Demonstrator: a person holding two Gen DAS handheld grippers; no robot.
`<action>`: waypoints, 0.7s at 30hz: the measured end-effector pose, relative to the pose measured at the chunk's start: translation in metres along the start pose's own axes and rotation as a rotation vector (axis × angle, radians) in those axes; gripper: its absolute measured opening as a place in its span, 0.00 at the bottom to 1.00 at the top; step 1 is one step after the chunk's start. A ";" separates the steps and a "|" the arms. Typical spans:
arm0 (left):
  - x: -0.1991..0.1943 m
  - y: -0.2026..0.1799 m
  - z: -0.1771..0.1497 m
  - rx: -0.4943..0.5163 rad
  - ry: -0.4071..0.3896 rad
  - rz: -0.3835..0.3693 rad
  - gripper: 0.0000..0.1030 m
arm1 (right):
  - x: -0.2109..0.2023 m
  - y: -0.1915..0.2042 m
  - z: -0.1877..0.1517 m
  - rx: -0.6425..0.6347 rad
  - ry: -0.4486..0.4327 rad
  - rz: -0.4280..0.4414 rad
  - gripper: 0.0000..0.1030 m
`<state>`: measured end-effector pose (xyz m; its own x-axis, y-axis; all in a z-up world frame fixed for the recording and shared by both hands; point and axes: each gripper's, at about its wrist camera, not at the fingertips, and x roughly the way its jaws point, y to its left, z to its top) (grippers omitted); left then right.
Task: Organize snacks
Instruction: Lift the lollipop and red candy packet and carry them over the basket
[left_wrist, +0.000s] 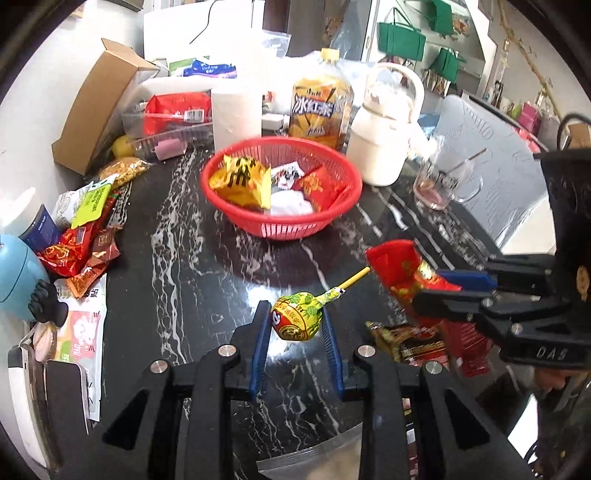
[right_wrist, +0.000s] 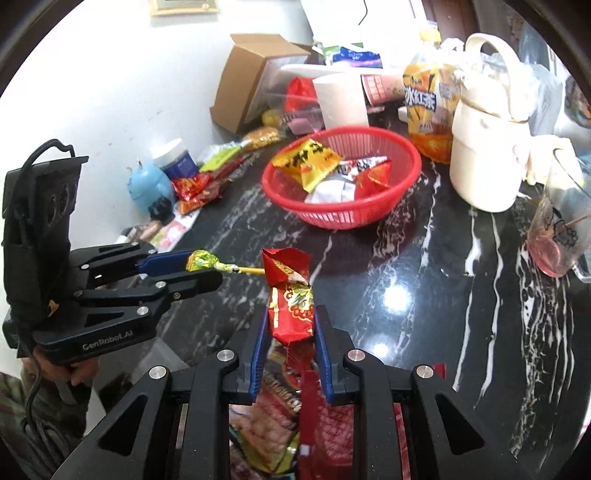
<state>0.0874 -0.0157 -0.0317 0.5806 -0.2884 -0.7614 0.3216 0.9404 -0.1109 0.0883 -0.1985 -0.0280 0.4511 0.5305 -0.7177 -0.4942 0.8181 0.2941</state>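
- The left claw (left_wrist: 295, 325) is squeezed shut on a lollipop (left_wrist: 299, 317). The candy ball has a green and yellow wrapper, and its yellow stick pokes out past the claw tips.
- The lollipop is up off the black marble desk (left_wrist: 177, 258), not touching it.
- The right claw (right_wrist: 291, 325) is pinched tight on a red snack packet (right_wrist: 290, 295) with gold and green patterns. The packet sticks up out of the claw, and its top end is crumpled.
- In the right wrist view the lollipop stick points at the red packet and almost reaches it.
- More snack bags (right_wrist: 266, 424) lie on the desk right under the right claw.
- A red plastic basket (left_wrist: 258, 225) sits farther back in the middle of the desk. Inside it are a yellow snack bag (left_wrist: 240, 181), a small red packet (left_wrist: 317, 184) and a white packet (left_wrist: 291, 206).
- Behind the basket stand a white paper roll (left_wrist: 236, 114), a big bottle of iced tea (left_wrist: 319, 107) and a cream kettle (left_wrist: 380, 147).
- A glass mug (left_wrist: 443, 184) with a little pink drink is to the right of the kettle.
- A pile of snack packets (left_wrist: 81, 240) lies at the left edge of the desk, next to a blue pot (left_wrist: 18, 273).
- A brown cardboard box (left_wrist: 92, 107) stands open at the back left.
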 end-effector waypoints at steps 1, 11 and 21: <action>-0.003 0.000 0.002 0.001 -0.003 0.004 0.26 | -0.002 0.001 0.000 0.000 -0.004 0.002 0.23; -0.032 -0.008 0.028 0.008 -0.073 -0.008 0.26 | -0.027 0.017 0.011 -0.013 -0.069 0.036 0.23; -0.054 -0.016 0.066 0.043 -0.171 -0.054 0.26 | -0.051 0.020 0.041 -0.034 -0.155 0.025 0.23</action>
<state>0.1002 -0.0271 0.0534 0.6789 -0.3683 -0.6352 0.3855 0.9151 -0.1186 0.0862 -0.2000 0.0406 0.5467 0.5806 -0.6033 -0.5306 0.7976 0.2868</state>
